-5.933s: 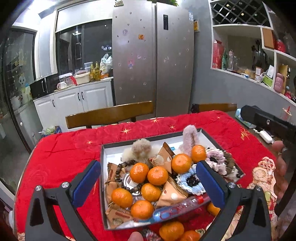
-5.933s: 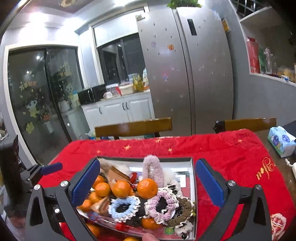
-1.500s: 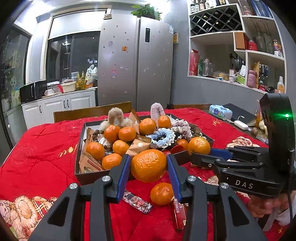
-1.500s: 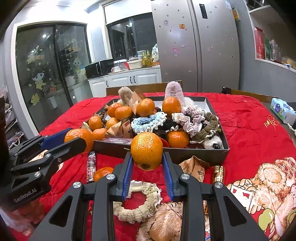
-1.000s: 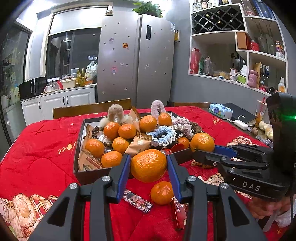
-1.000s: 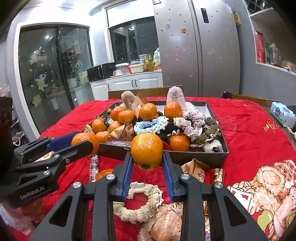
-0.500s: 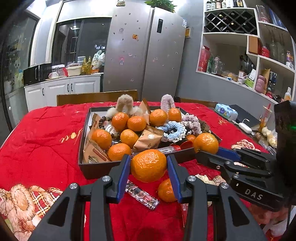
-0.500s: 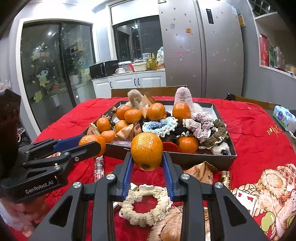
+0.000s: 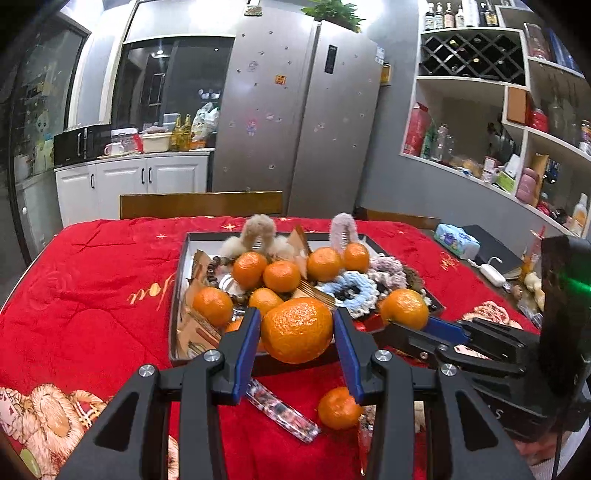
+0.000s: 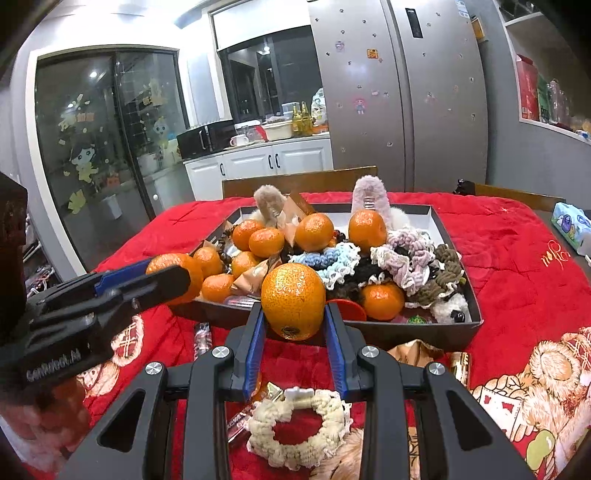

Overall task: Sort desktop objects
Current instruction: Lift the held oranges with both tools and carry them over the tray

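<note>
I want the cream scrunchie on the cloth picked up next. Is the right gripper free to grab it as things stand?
Probably not yet. The right gripper is shut on an orange, so its fingers are occupied. The cream scrunchie lies uncovered on the red cloth just below it, so the way looks free once the orange is released.

A tall silver double-door fridge (image 9: pixel 295 110) dotted with small magnets fills the back wall, a green potted plant (image 9: pixel 334 14) on top. Left of it, white kitchen cabinets (image 9: pixel 147 181) carry a black microwave (image 9: pixel 79 142) and bottles under a dark window. Grey walls, white open shelving (image 9: pixel 498 110) with a wine rack on the right. Sliding glass doors (image 10: pixel 107 140) bear cartoon stickers. Ceiling lights glare overhead.
</note>
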`<action>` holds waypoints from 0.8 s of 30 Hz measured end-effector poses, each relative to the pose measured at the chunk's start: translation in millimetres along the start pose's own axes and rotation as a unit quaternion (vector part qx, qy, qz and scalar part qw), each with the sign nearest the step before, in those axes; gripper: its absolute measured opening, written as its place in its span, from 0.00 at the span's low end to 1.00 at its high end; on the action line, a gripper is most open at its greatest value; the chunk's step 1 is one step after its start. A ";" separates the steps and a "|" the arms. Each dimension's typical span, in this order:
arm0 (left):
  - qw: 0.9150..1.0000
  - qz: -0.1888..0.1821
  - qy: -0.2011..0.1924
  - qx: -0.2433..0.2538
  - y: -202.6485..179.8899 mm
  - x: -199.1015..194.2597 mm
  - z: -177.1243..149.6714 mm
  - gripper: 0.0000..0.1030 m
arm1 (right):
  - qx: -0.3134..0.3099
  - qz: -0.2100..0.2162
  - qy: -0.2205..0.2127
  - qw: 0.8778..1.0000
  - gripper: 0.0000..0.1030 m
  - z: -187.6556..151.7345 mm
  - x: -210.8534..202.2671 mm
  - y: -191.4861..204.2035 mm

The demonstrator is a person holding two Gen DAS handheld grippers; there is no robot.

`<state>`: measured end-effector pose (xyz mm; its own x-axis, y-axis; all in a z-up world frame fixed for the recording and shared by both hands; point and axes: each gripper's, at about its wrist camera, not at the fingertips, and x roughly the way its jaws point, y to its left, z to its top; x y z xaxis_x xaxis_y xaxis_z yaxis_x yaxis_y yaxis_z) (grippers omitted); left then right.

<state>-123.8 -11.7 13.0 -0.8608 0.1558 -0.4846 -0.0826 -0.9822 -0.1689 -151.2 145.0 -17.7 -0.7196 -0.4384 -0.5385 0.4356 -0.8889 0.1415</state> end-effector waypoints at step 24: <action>1.000 0.018 0.003 -0.013 19.0 24.8 48.1 0.41 | 0.011 0.000 0.003 1.000 0.29 32.2 24.1 -1.2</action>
<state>-170.9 -31.6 39.1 -0.8600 0.1209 -0.4958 -0.0382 -0.9841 -0.1736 -186.5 131.2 -4.2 -0.7163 -0.4374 -0.5437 0.4233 -0.8918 0.1598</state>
